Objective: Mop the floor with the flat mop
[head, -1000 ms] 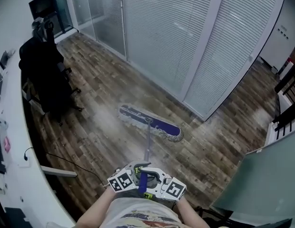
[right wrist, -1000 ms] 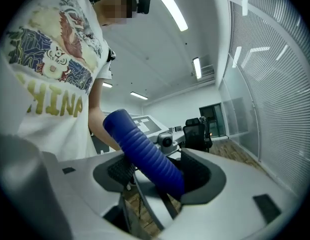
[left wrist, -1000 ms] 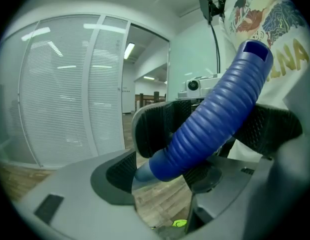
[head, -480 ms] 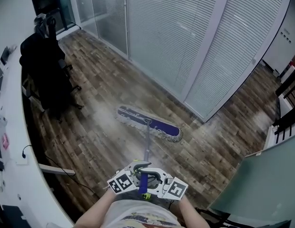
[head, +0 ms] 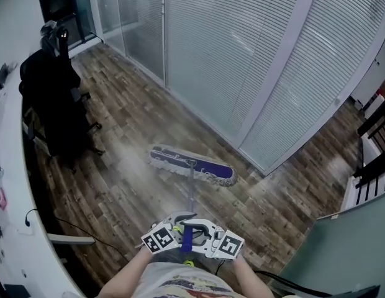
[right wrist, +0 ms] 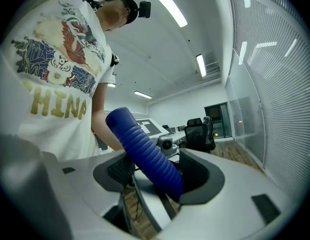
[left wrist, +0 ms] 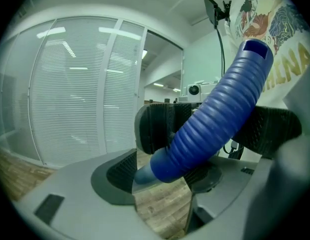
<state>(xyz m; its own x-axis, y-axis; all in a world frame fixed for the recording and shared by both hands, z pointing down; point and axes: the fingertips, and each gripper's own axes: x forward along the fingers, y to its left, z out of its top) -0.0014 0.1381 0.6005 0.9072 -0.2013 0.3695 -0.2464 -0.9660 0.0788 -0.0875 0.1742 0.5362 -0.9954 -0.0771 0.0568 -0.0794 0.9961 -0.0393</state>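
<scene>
The flat mop's head (head: 192,165) lies on the wood floor (head: 127,188) near the glass wall (head: 230,54). It has hardly moved since a moment ago. The left gripper (left wrist: 195,134) and right gripper (right wrist: 155,171) stay squeezed on its blue handle (head: 187,238), so I think the push is pausing or turning.

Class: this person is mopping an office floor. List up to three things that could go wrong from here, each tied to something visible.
1. The mop head lies near the foot of the glass partition; a long push could knock it.
2. Both the left gripper and right gripper clamp the ribbed blue grip close together, so it may twist in them.
3. A leftward sweep could catch the black chair.
</scene>
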